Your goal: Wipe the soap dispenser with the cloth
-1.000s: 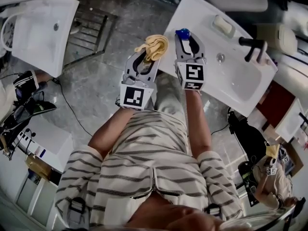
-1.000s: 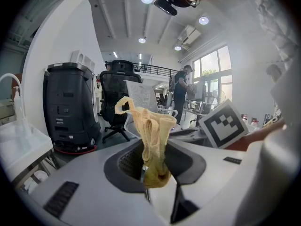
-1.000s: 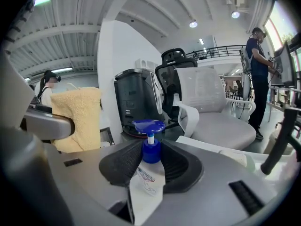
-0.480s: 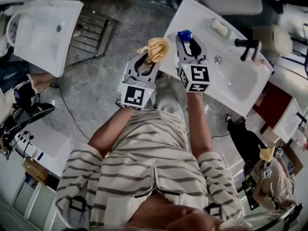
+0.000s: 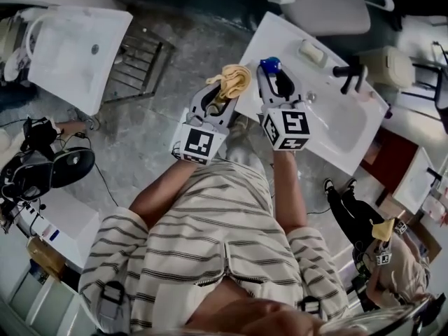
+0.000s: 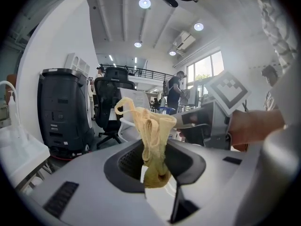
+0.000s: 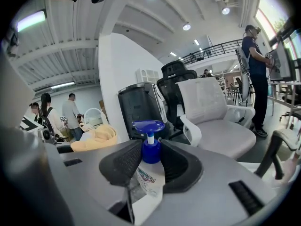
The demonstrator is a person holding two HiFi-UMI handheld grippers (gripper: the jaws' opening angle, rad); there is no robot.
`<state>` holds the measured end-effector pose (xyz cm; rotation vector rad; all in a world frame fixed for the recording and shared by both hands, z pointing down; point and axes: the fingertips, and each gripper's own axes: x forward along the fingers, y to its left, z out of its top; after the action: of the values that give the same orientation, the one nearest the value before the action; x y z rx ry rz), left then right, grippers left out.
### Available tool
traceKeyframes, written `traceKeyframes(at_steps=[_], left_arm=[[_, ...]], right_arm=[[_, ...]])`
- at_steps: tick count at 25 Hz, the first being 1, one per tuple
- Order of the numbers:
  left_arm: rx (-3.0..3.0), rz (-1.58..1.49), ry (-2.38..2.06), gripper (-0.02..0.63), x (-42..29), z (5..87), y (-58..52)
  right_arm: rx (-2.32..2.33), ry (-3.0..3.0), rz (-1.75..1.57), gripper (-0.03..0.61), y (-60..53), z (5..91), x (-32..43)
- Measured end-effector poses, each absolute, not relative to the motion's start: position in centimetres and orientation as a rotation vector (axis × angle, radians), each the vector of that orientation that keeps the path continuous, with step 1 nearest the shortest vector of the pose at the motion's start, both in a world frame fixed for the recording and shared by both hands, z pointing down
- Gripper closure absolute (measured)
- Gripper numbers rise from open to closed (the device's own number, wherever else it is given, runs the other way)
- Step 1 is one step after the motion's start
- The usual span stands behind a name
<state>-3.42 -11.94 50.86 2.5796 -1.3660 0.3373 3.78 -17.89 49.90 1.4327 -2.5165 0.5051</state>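
Bright, even indoor light from lamps and daylight, with a heavy fisheye bend throughout.
Round ceiling lamps (image 6: 145,3) burn white in both gripper views, and a window (image 6: 205,69) at the right blows out pale. Black vignette fills those views' corners, and straight lines bow toward the edges. The cloth (image 6: 151,135) and soap dispenser (image 7: 150,147) near the lenses look crisp, while distant people (image 7: 71,109) are hazy. In the head view the white basin (image 5: 350,124) gleams softly along its edges, and shadows on the floor (image 5: 140,138) are faint.
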Motion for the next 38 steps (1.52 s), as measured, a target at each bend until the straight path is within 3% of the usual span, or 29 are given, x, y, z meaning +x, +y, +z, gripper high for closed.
traceKeyframes(at_steps=[19, 38], left_arm=[[2.654, 0.279, -1.288, 0.500, -1.5, 45.8, -11.0], [2.761, 0.330, -1.198, 0.500, 0.5, 45.9, -9.8]], right_arm=[[1.463, -2.541, 0.397, 0.454, -14.9, 42.1, 4.4], [1.458, -2.555, 0.359, 0.453, -14.8, 40.6, 3.3]])
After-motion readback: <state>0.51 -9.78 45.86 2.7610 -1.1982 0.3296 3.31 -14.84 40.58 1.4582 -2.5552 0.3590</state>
